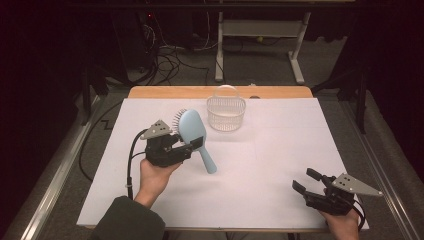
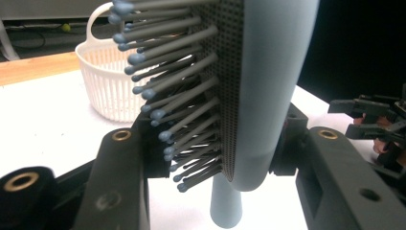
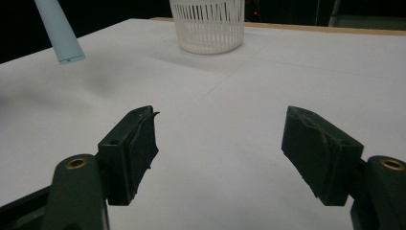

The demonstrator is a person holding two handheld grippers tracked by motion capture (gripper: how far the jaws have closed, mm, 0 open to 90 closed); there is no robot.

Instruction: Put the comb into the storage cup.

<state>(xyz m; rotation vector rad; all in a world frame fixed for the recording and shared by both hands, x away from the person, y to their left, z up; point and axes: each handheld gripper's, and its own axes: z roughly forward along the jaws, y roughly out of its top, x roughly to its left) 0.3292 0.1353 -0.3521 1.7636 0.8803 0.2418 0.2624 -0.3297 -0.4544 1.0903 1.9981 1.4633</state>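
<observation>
A light-blue hairbrush [image 1: 194, 134] with grey bristles hangs above the white table, its handle slanting down to the right. My left gripper [image 1: 192, 142] is shut on its head. In the left gripper view the brush [image 2: 268, 91] stands between the two black jaws, bristles facing left, with the white basket [image 2: 107, 81] behind it. The white slatted basket [image 1: 226, 111] stands at the far middle of the table. My right gripper [image 1: 306, 181] rests low at the near right, open with nothing between its jaws. The right gripper view has the gripper [image 3: 220, 153], the handle tip [image 3: 60, 33] and the basket [image 3: 208, 26].
White paper [image 1: 260, 165] covers the table, with a wooden edge [image 1: 165, 92] at the far side. Cables and a desk frame [image 1: 260, 35] lie on the floor beyond. A metal rail [image 1: 55, 175] runs along the left side.
</observation>
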